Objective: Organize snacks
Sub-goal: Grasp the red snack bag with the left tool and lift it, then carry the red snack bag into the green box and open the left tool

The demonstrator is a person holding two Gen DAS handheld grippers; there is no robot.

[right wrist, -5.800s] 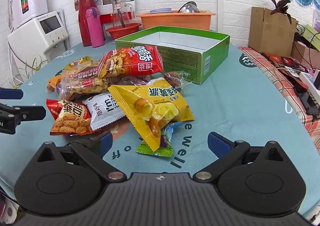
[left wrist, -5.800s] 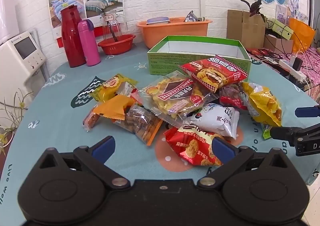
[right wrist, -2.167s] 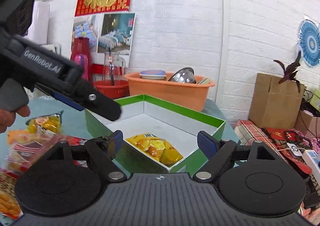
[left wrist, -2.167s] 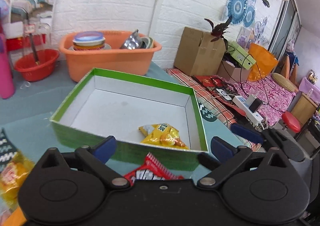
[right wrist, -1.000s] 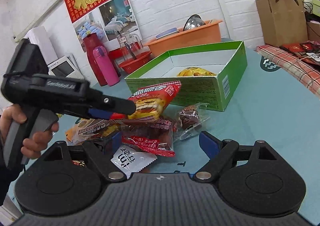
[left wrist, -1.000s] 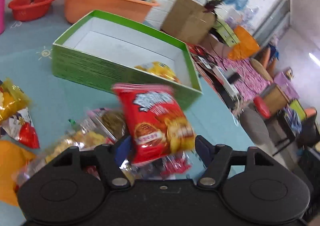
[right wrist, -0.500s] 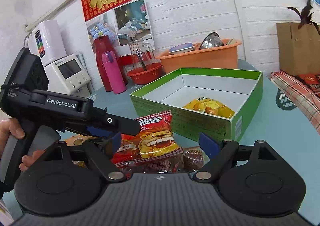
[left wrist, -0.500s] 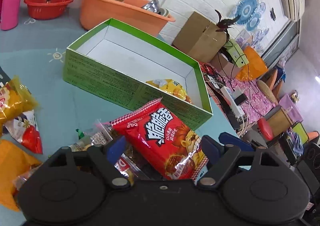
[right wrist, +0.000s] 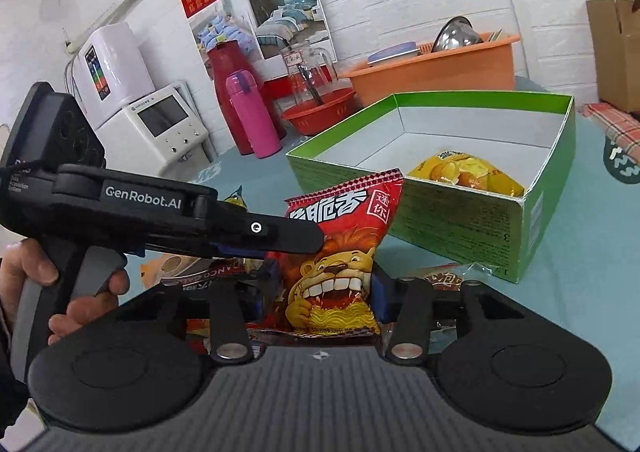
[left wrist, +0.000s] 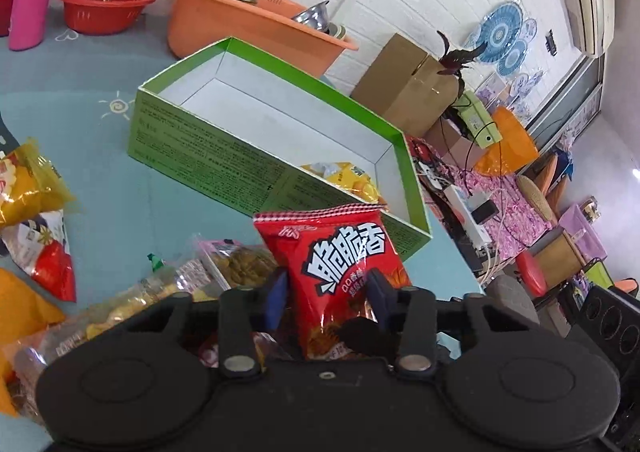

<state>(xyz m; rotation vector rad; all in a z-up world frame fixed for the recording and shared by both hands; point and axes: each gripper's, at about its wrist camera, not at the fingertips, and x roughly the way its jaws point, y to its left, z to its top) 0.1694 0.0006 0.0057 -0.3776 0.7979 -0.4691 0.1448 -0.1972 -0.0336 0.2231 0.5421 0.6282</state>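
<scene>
- The red snack packet (left wrist: 338, 264) is held upright, clamped between the pads of both the left gripper (left wrist: 327, 294) and the right gripper (right wrist: 326, 292); both sets of jaws have just been closing on it.
- The left gripper is seen pointed across and tilted downward, gripped by a hand (right wrist: 60, 292).
- Beyond the jaws, a green cardboard box (left wrist: 208, 155) is seen, a yellow packet (right wrist: 466, 170) lying inside.
- Crinkled foil packets (left wrist: 36, 219) are scattered left of the jaws on the teal tablecloth (left wrist: 120, 203).

Red lion-print snack bag (left wrist: 340, 252); green box (left wrist: 224, 155), white inside.
</scene>
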